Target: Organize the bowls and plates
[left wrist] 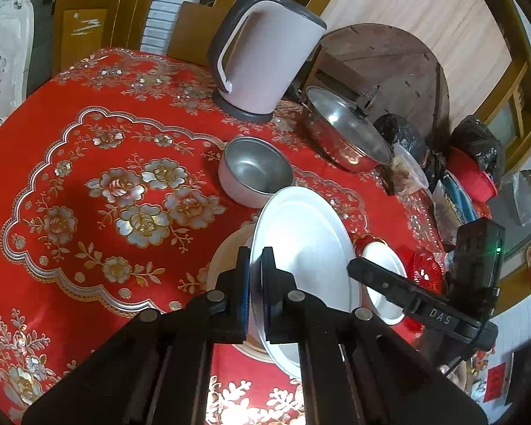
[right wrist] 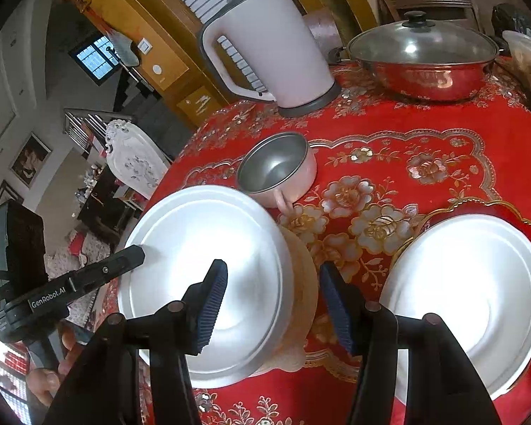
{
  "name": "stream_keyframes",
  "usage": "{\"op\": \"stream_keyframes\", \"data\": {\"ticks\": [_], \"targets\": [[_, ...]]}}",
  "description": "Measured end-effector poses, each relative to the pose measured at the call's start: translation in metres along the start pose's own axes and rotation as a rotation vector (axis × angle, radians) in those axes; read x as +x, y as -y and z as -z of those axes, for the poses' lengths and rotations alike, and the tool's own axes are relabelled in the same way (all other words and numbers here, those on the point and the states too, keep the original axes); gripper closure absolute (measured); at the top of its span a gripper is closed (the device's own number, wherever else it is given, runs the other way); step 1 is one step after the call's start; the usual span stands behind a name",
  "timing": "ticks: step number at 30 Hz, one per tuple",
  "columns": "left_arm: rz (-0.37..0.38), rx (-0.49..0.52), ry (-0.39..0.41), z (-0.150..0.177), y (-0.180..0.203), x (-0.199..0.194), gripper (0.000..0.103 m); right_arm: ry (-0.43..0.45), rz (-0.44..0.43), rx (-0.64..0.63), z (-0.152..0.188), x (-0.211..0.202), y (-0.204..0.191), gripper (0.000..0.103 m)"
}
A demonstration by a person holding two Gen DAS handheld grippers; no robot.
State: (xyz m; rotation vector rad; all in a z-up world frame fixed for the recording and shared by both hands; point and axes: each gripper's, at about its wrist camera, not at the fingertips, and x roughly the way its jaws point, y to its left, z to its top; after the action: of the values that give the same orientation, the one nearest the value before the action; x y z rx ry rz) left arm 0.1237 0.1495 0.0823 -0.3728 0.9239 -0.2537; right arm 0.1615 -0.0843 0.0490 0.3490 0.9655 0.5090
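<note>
My left gripper (left wrist: 255, 279) is shut on the near rim of a white metal plate (left wrist: 301, 248), which it holds tilted above a beige dish (left wrist: 226, 251) on the red tablecloth. In the right wrist view the same plate (right wrist: 201, 276) covers most of the beige dish (right wrist: 306, 283), and the left gripper (right wrist: 136, 253) pinches its left rim. My right gripper (right wrist: 274, 297) hangs open over the plate's right edge, with nothing between its fingers. A red bowl with a white inside (right wrist: 470, 301) stands to its right. Behind the plate stands a small steel bowl (right wrist: 276, 166) with a pink outside.
A pink electric kettle (right wrist: 265, 46) and a lidded steel wok (right wrist: 424, 60) stand at the far edge of the table (left wrist: 88, 141). Black bags (left wrist: 478, 141) and packets crowd the side by the wall. A carved white chair (right wrist: 134, 156) stands beyond the table's left edge.
</note>
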Motion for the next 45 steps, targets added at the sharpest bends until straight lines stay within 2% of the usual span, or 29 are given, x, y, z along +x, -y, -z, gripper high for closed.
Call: {"op": "stream_keyframes", "data": {"ticks": [3,5,6,8,11,16,23,45], "targets": [[0.008,-0.005,-0.006,0.001,0.001,0.001,0.1,-0.005,-0.021,0.007,0.001,0.002,0.0,0.05],[0.003,-0.006,-0.008,0.001,0.001,0.003,0.1,-0.007,-0.021,0.008,0.002,0.004,0.0,0.067],[0.002,-0.007,-0.005,0.002,0.0,0.002,0.1,-0.008,-0.016,0.007,0.003,0.005,0.0,0.069],[-0.007,-0.01,-0.001,0.002,-0.001,0.001,0.1,-0.009,-0.015,0.008,0.005,0.005,0.002,0.083],[-0.023,-0.008,0.004,0.002,-0.002,-0.001,0.1,-0.003,-0.031,0.02,0.005,0.003,0.006,0.091],[-0.093,0.029,0.019,0.006,0.008,-0.002,0.099,0.03,-0.032,-0.002,0.006,-0.011,0.001,0.091],[-0.131,0.079,0.023,0.012,0.025,0.0,0.098,0.067,-0.02,-0.007,0.006,-0.031,0.002,0.091],[-0.088,0.167,-0.014,0.026,0.09,0.02,0.096,0.14,0.054,0.033,0.017,-0.096,0.041,0.091]]}}
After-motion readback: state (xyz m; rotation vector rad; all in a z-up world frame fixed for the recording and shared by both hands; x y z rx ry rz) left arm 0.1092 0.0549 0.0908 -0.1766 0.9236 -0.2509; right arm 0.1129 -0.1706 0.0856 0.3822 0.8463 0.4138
